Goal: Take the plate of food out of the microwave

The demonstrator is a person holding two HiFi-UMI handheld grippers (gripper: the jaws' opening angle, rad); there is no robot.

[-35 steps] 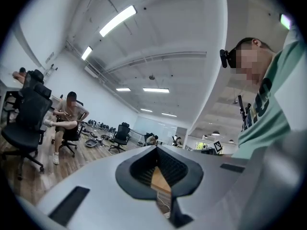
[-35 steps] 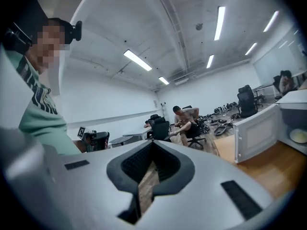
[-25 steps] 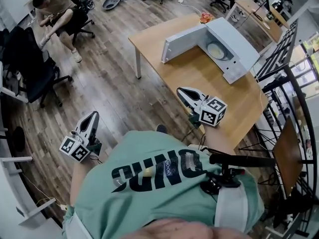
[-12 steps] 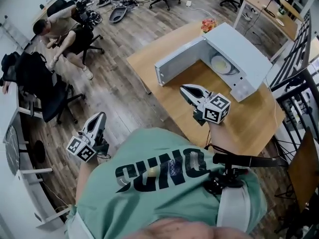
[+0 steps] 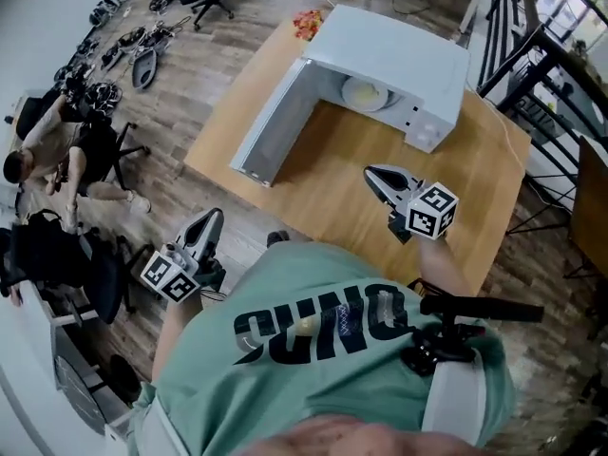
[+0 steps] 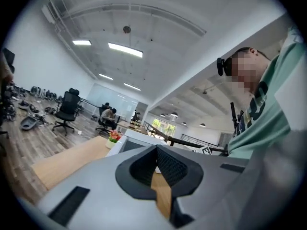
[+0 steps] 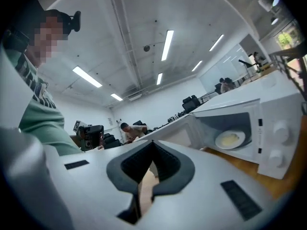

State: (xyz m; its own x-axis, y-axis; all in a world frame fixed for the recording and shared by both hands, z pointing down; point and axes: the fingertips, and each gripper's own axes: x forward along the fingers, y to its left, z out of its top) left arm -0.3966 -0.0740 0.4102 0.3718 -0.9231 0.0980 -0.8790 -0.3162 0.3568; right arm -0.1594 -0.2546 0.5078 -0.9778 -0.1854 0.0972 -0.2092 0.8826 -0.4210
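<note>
**Markings.** The person's green shirt (image 5: 323,350) carries large dark block lettering. It shows upside down in the head view and I cannot read it with confidence. Each gripper bears a cube with black-and-white square markers. No brand name is legible on the microwave (image 5: 389,50).

**Task item.** The plate of food (image 5: 365,92) sits inside the microwave's cavity, and the door (image 5: 271,126) stands swung wide. The right gripper view shows the same plate (image 7: 230,139), pale food on it, untouched.

**Grippers.** The left gripper (image 5: 213,217) has its jaws together with nothing between them. It is off the wooden surface (image 5: 313,193), over the floor beside the surface's left edge. The right gripper (image 5: 372,171) is likewise closed and empty. It hangs over the surface, pointing toward the open cavity but well apart from it.

**Change since the earlier frames.** The microwave now fills more of the upper head view and sits closer to centre. The right gripper has drawn nearer to it. The left gripper remains off the surface. The plate has not moved. The seated person (image 5: 43,155) has shifted toward the left border.
</note>
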